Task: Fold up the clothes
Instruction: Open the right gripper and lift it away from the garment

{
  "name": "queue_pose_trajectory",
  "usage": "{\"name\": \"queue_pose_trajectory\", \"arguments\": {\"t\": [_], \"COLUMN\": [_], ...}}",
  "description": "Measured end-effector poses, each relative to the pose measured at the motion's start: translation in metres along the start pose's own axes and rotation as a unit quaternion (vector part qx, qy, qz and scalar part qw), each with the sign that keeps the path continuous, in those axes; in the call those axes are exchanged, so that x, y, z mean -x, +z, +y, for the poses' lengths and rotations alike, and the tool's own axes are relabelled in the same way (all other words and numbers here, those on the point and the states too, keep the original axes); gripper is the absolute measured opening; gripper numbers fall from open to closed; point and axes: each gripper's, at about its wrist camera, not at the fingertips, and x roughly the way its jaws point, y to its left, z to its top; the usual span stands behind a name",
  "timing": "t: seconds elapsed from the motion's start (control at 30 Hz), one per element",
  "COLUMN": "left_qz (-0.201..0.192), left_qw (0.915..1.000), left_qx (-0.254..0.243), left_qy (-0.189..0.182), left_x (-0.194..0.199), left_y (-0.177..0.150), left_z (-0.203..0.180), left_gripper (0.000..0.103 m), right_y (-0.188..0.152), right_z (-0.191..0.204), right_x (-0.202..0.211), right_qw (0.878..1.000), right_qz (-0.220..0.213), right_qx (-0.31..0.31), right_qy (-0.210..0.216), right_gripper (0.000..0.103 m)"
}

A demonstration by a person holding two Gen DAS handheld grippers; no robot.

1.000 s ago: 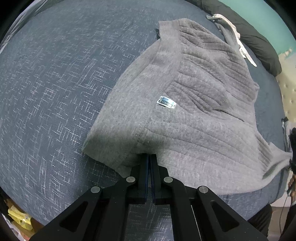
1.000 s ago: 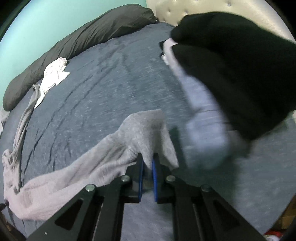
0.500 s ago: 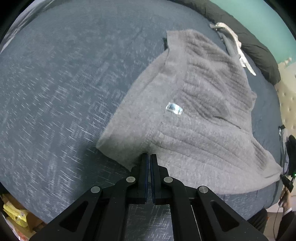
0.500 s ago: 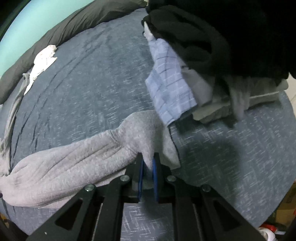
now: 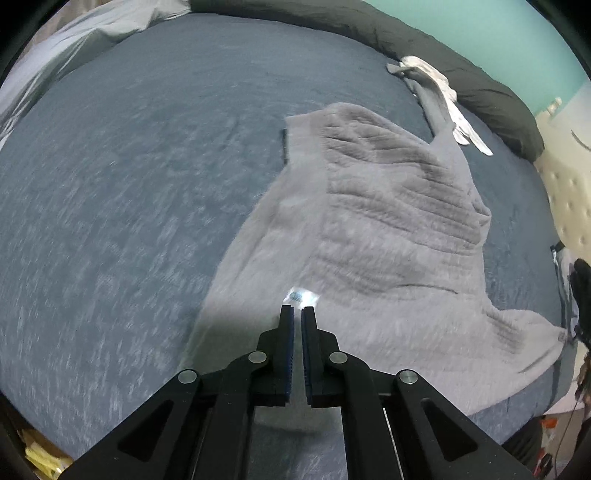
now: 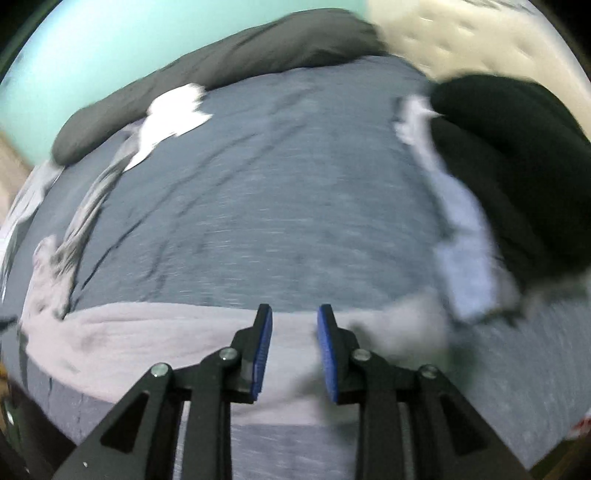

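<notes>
Grey ribbed sweater [image 5: 388, 229] bears a small label [image 5: 301, 296], unreadable; left gripper [image 5: 297, 314] closed, empty; right gripper [image 6: 294, 314] opening, empty.

Black claw [image 6: 294, 314], blue pads [image 6: 263, 347], silver screws.

A blue-grey bedsheet [image 5: 140, 192] covers the bed. Along its far edge runs a long dark bolster pillow [image 5: 369, 33] against a mint-green wall [image 6: 92, 44]. At the far right stands a cream tufted headboard [image 5: 569, 206].
</notes>
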Motion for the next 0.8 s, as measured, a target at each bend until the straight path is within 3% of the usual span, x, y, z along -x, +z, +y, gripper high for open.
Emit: {"name": "queue_pose_trajectory", "arguments": {"t": [0.13,0.3,0.5,0.57,0.8], "left_qz": [0.0,-0.008,-0.016,-0.019,-0.022], "left_qw": [0.9999,0.9999,0.9997,0.9996,0.9993], "left_qx": [-0.014,-0.013,0.0,0.006,0.011], "left_qy": [-0.001,-0.009,-0.018,-0.022,-0.028], "left_x": [-0.016,-0.035,-0.055,-0.061,-0.08], "left_y": [0.019,0.051,0.089,0.1,0.135], "left_z": [-0.011,-0.018,-0.022,-0.021,-0.016], "left_gripper": [0.005,0.007,0.025,0.038,0.053], "right_y": [0.015,0.021,0.037,0.049,0.097], "right_z": [0.057,0.085,0.116,0.13,0.195], "right_x": [-0.031,-0.056,-0.086,-0.099,-0.14], "right_qw": [0.999,0.997,0.995,0.994,0.991], "right_qz": [0.013,0.029,0.045,0.048,0.049], "right_qx": [0.024,0.025,0.034,0.038,0.062], "right_qy": [0.04,0.067,0.086,0.089,0.111], "right_gripper": [0.025,0.025,0.026,0.027,0.034]}}
